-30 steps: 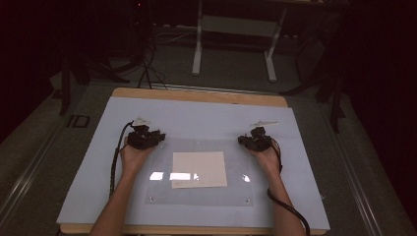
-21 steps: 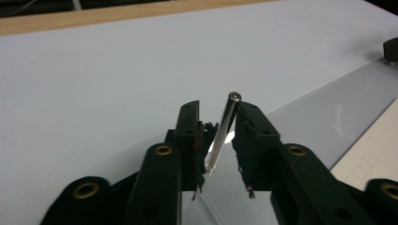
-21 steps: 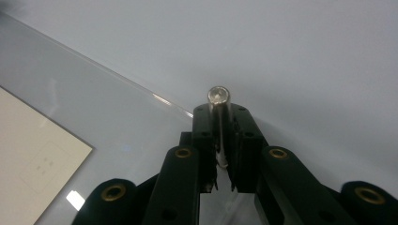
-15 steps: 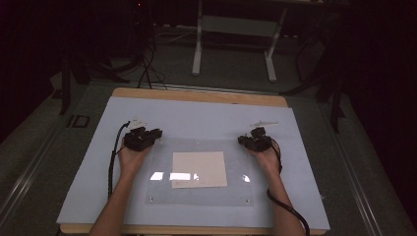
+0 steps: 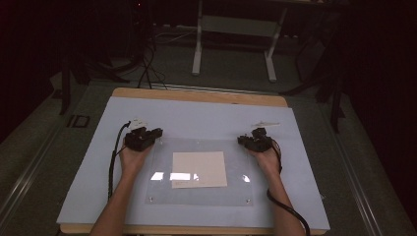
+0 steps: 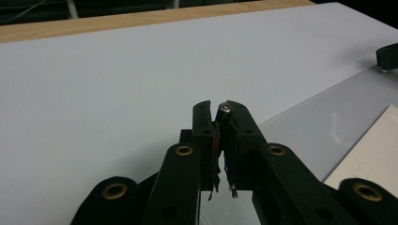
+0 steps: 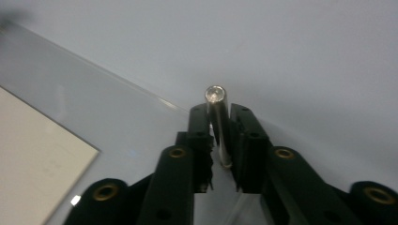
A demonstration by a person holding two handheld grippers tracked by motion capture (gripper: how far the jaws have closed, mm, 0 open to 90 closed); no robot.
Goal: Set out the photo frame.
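Observation:
A clear plastic sheet (image 5: 162, 189) lies on the pale mat (image 5: 196, 118) with a cream paper (image 5: 199, 168) at its middle. My left gripper (image 5: 155, 133) is at the sheet's far left corner. In the left gripper view its jaws have just been closing, and my left gripper (image 6: 221, 117) is now shut on a small metal post (image 6: 225, 108). My right gripper (image 5: 252, 138) is at the far right corner. Its jaws have just been opening: my right gripper (image 7: 219, 113) stands slightly open, with a silver post (image 7: 215, 95) between the pads.
The mat covers a wooden table (image 5: 196, 96). Small white bits lie on the mat beyond each hand (image 5: 137, 121) (image 5: 265, 124). A white stand (image 5: 199, 49) and cables (image 5: 147, 69) sit on the dark floor behind. My right gripper's tip (image 6: 387, 56) shows far off in the left gripper view.
The left gripper's jaws have drawn together on the corner post. Both hands have stayed where they were.

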